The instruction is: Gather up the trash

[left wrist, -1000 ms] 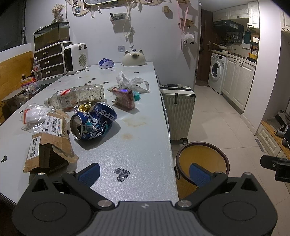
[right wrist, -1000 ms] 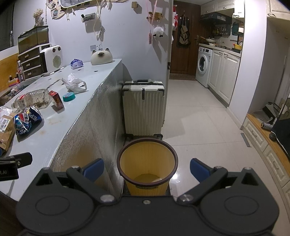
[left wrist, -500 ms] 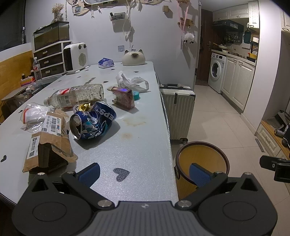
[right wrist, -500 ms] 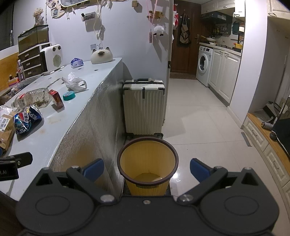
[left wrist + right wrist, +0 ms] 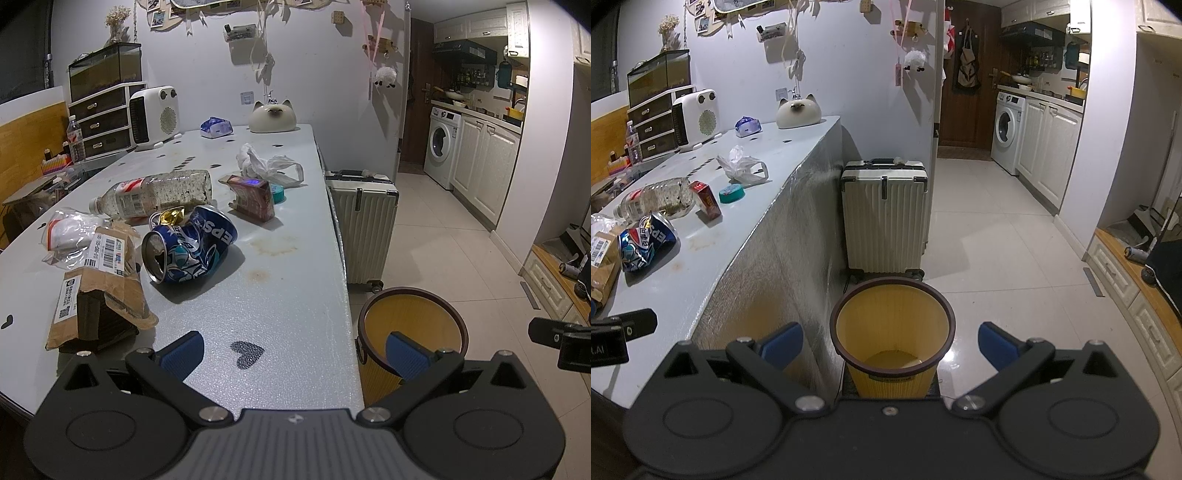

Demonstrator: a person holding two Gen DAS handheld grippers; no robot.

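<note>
Left wrist view. Left gripper [image 5: 293,350] low over the near end of the table [image 5: 295,295], jaws spread wide, nothing between them; 1 blue pad above the tabletop, the other in front of the bin [image 5: 412,325]. Trash ahead and to the left of the jaws: crushed can [image 5: 188,249] on its side, long axis slanting from near-left to far-right, open mouth turned toward the camera; torn cardboard packet [image 5: 98,291] just left of the can; clear plastic bottle [image 5: 155,194] lying flat behind, long axis roughly across the view, cap to the left; small red box [image 5: 251,197], teal lid [image 5: 277,194] and crumpled plastic bag [image 5: 266,166] farther off. Can probably the nearest graspable item, and clearly nearer to the left gripper than to the right. Bin on the floor, close beside the table's right edge.

Right wrist view. Right gripper [image 5: 890,341] off the table, above the floor, jaws likewise spread and empty, aimed almost straight at the bin [image 5: 892,291]. Bin upright, mouth open, yellow inside, no trash visible within. Suitcase [image 5: 884,218] upright just behind the bin. Can [image 5: 646,243] well to the left, on the tabletop. No item collected yet, judging by the apparently empty bin.
</note>
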